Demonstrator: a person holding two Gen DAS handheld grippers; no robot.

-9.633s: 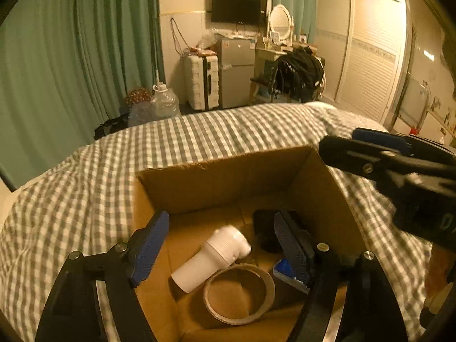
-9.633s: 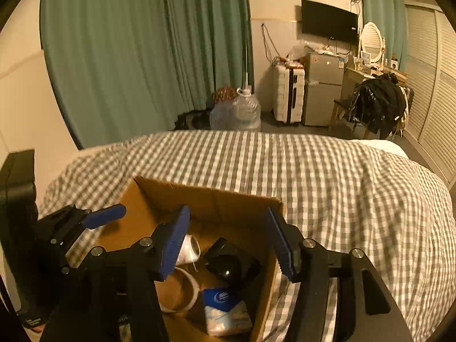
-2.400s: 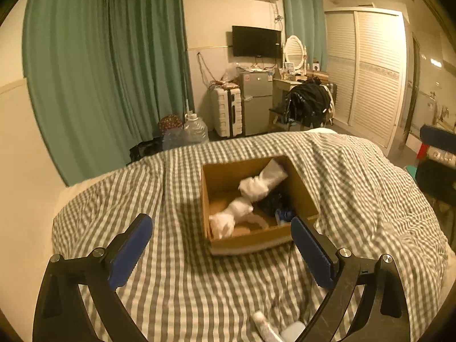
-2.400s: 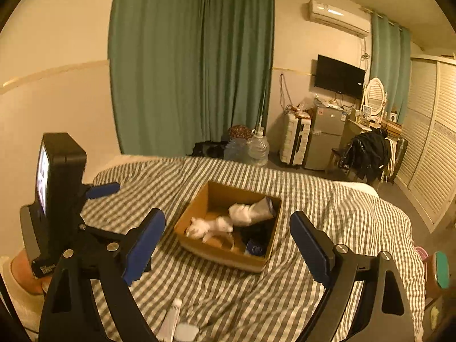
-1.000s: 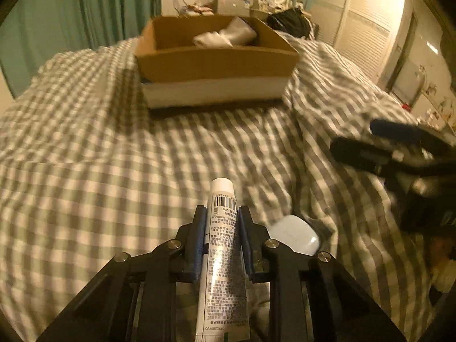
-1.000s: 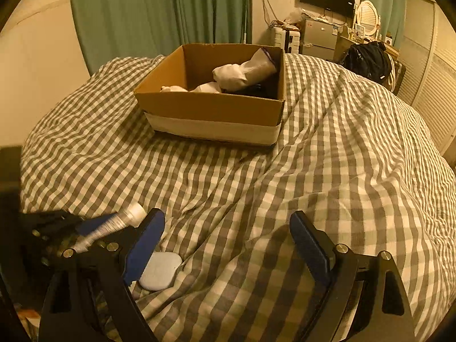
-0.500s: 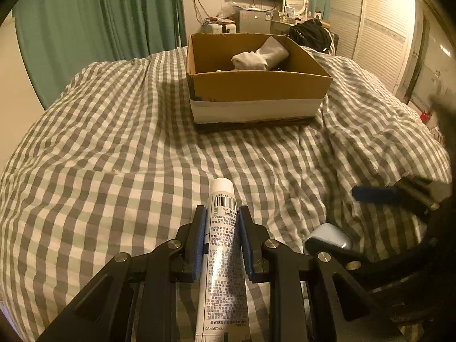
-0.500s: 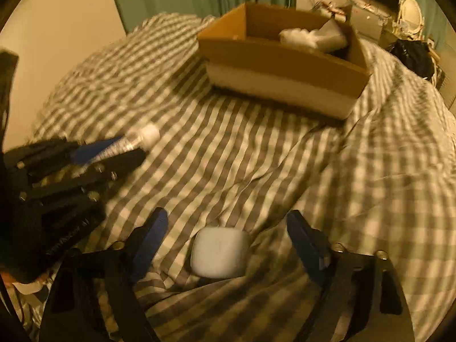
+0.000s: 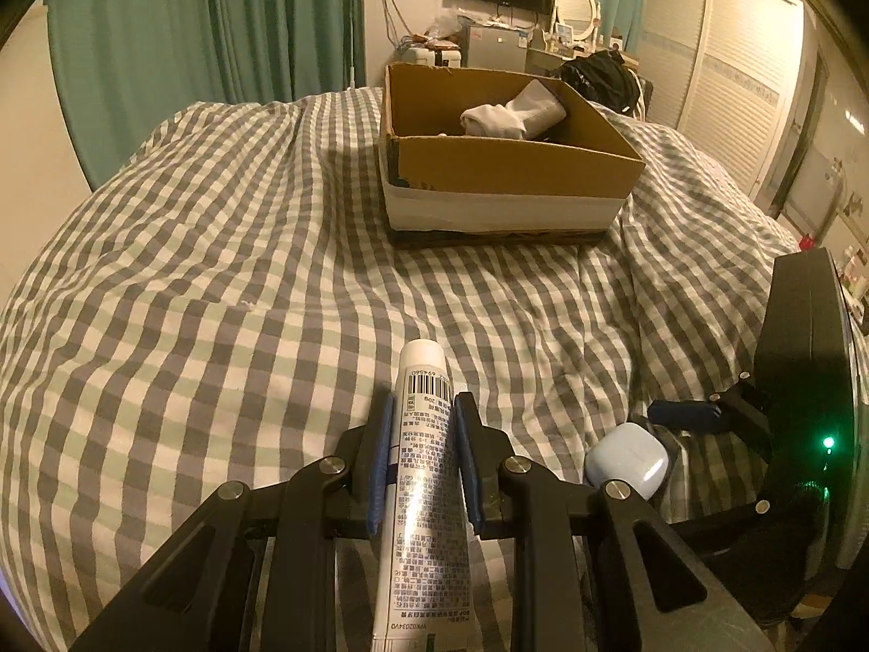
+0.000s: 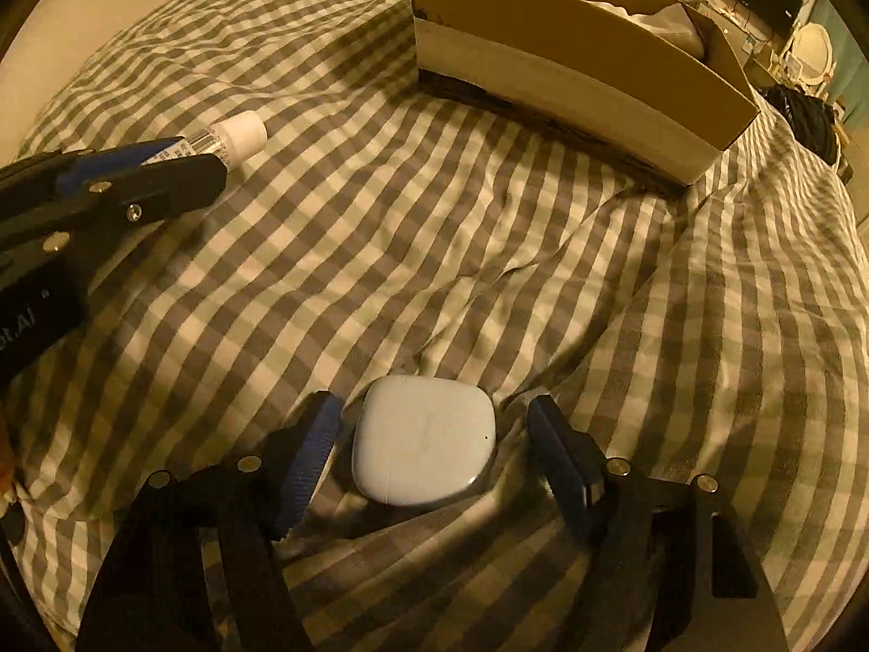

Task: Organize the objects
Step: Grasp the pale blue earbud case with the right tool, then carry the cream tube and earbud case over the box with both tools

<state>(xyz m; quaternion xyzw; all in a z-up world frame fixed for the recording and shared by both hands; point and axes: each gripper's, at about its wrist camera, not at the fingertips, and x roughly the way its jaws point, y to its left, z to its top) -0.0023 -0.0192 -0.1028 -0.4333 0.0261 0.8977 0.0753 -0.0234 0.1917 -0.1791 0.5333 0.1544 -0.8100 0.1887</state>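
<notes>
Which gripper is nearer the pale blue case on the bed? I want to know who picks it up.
Right. The right gripper straddles the case, fingers open on either side. The left gripper is off to its left, shut on the tube.

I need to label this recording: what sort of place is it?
Most likely a bedroom: a bed with a checked cover, a wardrobe with slatted doors, and green curtains.
</notes>
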